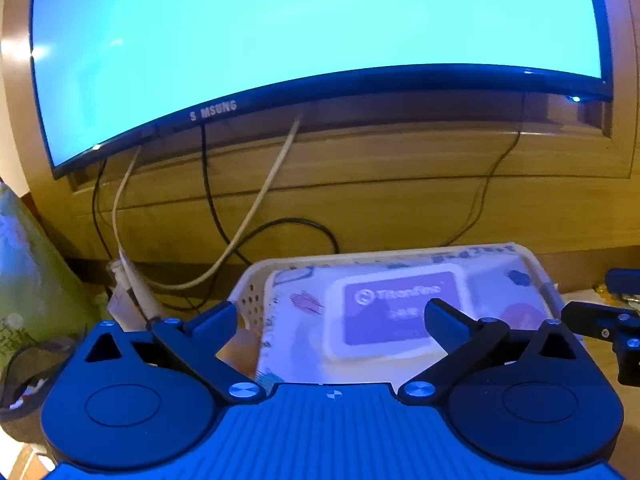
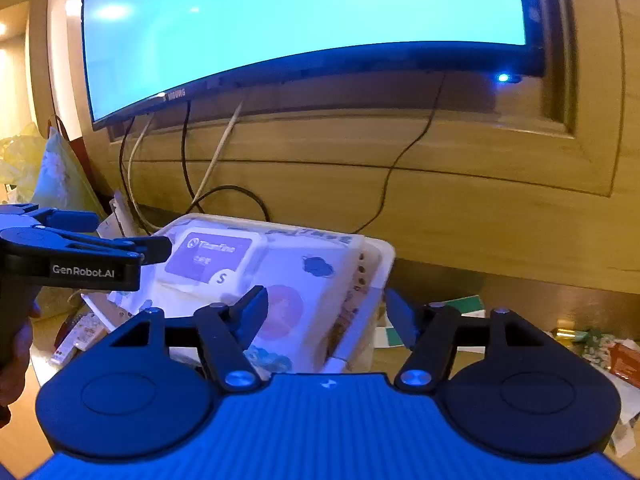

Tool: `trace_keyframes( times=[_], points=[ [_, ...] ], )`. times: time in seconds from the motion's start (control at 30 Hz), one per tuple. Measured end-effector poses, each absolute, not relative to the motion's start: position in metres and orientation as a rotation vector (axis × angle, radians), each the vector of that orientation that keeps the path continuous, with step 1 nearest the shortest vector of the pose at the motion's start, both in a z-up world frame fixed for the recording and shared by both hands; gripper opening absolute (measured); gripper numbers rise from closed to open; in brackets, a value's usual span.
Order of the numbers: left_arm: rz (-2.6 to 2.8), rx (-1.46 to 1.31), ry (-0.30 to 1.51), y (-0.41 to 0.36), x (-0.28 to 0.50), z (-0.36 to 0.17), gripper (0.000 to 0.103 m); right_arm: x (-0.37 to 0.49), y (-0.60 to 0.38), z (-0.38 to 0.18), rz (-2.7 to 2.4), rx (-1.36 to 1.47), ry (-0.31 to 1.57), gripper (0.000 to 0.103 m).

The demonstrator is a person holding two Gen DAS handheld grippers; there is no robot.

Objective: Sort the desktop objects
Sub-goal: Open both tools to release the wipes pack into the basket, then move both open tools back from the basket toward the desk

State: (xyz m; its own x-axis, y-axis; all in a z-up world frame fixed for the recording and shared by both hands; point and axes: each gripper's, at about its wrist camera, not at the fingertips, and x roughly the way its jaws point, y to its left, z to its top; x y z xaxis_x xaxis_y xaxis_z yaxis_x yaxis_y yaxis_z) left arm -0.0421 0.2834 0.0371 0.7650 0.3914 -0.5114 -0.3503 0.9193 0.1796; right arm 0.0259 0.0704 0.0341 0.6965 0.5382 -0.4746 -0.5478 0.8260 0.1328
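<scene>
Nearest lens, both views: blue ribbed gripper bodies w/ black linkages. Left gripper (image 1: 334,318) fingers released, spread wide, nothing between pads; they stand over near end of wipes pack. Right gripper (image 2: 327,314) fingers also released, apart, not pressing anything; near rim of basket and edge of pack show in the gap betw. them. Largest item behind: Samsung TV (image 1: 312,28), screen lit plain cyan, mounted on wood wall panel (image 1: 400,192). Several cables (image 1: 256,208), black and beige, hang from TV's underside down to bench level. White perforated basket (image 2: 382,264) sits on bench (image 2: 520,304) just below the panel. Wipes pack (image 1: 360,320), white w/ purple lid label, lies flat in basket, filling most of it. Green floral bag (image 2: 60,176) stands at left by the wall. Small packets and wrappers (image 2: 600,348) scattered on bench right of basket; more small boxes (image 2: 80,336) left of it, detail too blurred to read. A hand (image 2: 16,356) grips left gripper's handle at left edge of right-wrist view.
</scene>
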Motion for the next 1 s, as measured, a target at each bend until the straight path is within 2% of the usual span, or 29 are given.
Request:
trace_keyframes(
  times=[0.17,0.67,1.0],
  points=[
    [0.389,0.057,0.579,0.258,-0.046,0.037,0.103,0.020,0.045,0.038,0.579,-0.020,0.498,0.082],
    [0.262,0.099,0.606,0.140,-0.028,0.019,0.103,0.019,-0.052,0.014,0.452,-0.003,0.543,0.084],
    [0.095,0.123,0.680,0.054,-0.003,-0.020,0.103,0.021,-0.135,-0.044,0.315,-0.001,0.673,0.084]
  ],
)
